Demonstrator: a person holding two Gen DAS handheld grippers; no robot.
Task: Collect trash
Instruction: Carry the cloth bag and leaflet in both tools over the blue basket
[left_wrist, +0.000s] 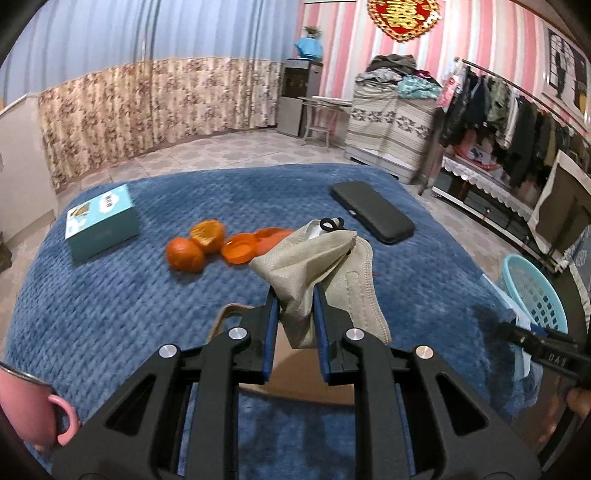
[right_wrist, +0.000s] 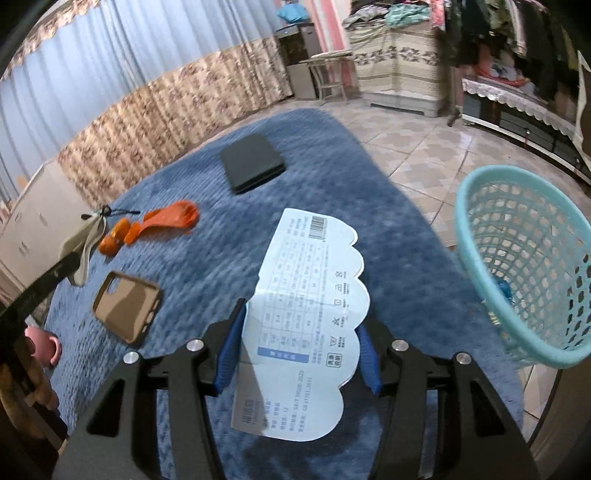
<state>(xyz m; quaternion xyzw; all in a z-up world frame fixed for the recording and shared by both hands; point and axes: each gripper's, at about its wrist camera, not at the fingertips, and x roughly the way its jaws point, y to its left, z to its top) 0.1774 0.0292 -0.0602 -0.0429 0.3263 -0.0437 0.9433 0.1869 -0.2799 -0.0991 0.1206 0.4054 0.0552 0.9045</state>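
- A table covered by a quilted blue cloth (left_wrist: 110, 295) fills both wrist views; tiled floor and a cluttered room lie beyond it.
- The left gripper (left_wrist: 295, 295) has its two blue-padded fingers (left_wrist: 271, 314) closed on a crumpled beige mask (left_wrist: 325, 266), held up off the cloth. A black cord loop sticks out at the mask's top.
- In the right wrist view the same mask (right_wrist: 83, 251) hangs at the far left, above the cloth.
- The right gripper (right_wrist: 299, 321) holds a pale blue paper tag (right_wrist: 310, 314) with a scalloped edge, a printed table and a barcode. The tag covers the gap between the fingers, which press its two sides; the tag tilts upward, off the cloth.
- A teal mesh basket (right_wrist: 517, 266) stands just beside the table's right edge, near the tag. Something small and blue lies inside it; it is too blurred to name.
- On the cloth, mid-table, sit one whole orange (left_wrist: 184, 254), a half-peeled one touching it, and loose orange peel (left_wrist: 240, 251) just beside them.
- A teal box (left_wrist: 101, 221) lies at the far left of the table, well apart from the fruit.
- A black case (left_wrist: 371, 210) lies flat at the far right side.
- A brown phone case (right_wrist: 127, 306) lies open side up, near the table's front edge, under the left gripper.
- A pink mug (left_wrist: 33, 413) stands at the near left corner.
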